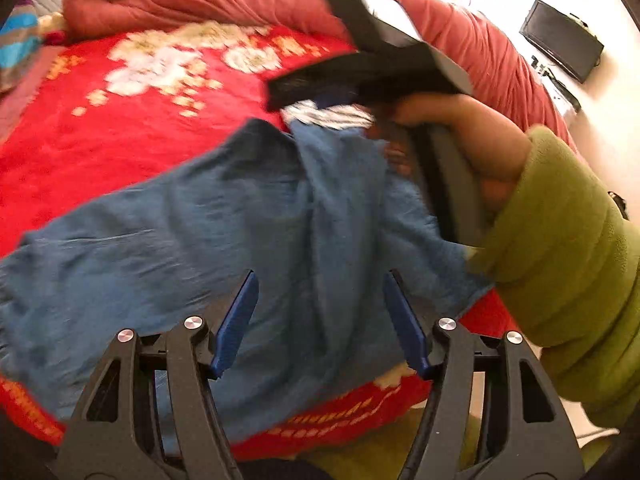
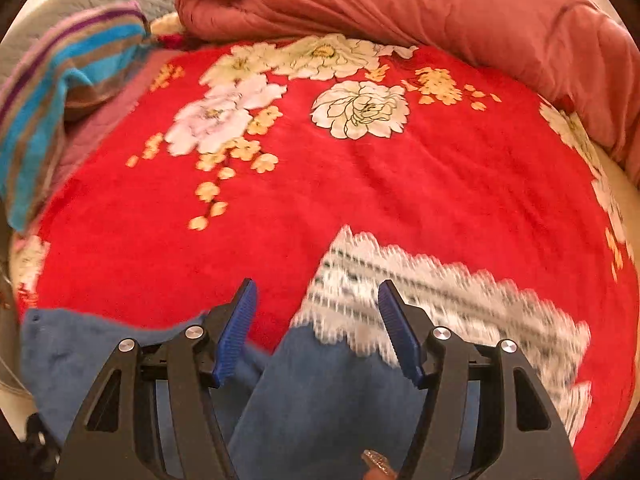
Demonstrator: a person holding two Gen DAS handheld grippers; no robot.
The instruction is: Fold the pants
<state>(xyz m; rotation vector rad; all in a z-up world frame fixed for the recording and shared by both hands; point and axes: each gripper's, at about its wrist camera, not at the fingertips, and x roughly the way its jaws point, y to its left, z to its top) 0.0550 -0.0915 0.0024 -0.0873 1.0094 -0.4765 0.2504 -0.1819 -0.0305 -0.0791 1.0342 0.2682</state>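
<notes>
Your left gripper [image 1: 320, 320] hangs over the blue denim pants [image 1: 208, 232] with its blue-padded fingers [image 1: 236, 324] spread wide apart and nothing between them. The pants lie spread across the near half of the red plush blanket with white and yellow flowers [image 1: 120, 128], one leg running out to the left and a raised fold of cloth running up the middle towards the far side.

Your right gripper [image 2: 318, 328] is also wide open, fingers [image 2: 400, 336] apart over the waist end of the pants [image 2: 320, 392], gripping nothing. Just beyond its tips lies the pale, dark-striped lining at the waistband [image 2: 440, 292], blurred and turned outward on the blanket [image 2: 400, 184]. In the left view your right hand [image 1: 460, 120], in a green fleece sleeve [image 1: 560, 240], holds that gripper low at the far right edge of the pants.

A rolled salmon-pink quilt [image 2: 400, 4] runs along the far side of the bed, and a striped blue, brown and purple cloth [image 2: 60, 80] lies at the far left. A dark flat screen [image 1: 560, 40] sits at the far right.
</notes>
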